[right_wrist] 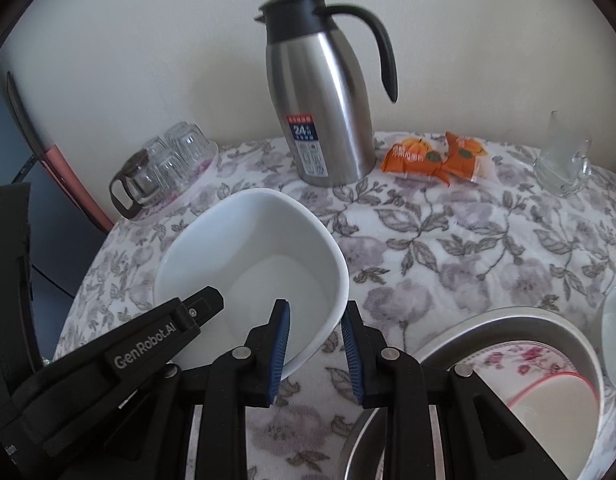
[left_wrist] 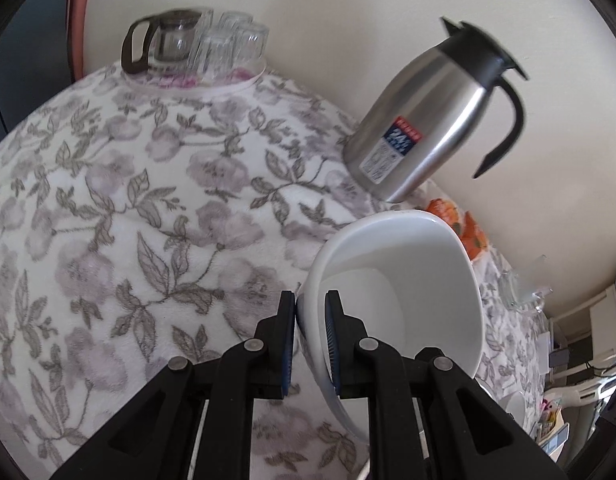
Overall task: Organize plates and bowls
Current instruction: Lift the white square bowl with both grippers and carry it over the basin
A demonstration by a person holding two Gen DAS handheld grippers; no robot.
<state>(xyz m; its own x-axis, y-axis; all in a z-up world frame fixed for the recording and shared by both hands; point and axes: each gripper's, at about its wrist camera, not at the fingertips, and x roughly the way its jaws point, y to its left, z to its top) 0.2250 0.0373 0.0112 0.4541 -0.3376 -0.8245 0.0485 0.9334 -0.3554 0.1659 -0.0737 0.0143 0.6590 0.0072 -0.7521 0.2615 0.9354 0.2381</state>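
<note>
Left wrist view: a white bowl [left_wrist: 396, 292], plain, glossy, squarish with rounded corners, hangs tilted above the floral tablecloth [left_wrist: 147, 208]; the left gripper [left_wrist: 311, 304] is clamped on its near rim, one pad outside the wall, one inside. From the right wrist, the same bowl [right_wrist: 259, 264] sits just ahead; the right gripper [right_wrist: 316, 312] straddles its near-right corner, rim between the blue pads, though whether they press is hard to tell; the left gripper [right_wrist: 205, 302] bites the rim on the left. A steel basin [right_wrist: 488, 320] holding a flowered plate [right_wrist: 528, 360] lies just right; a steel jug [right_wrist: 324, 100] stands beyond.
</note>
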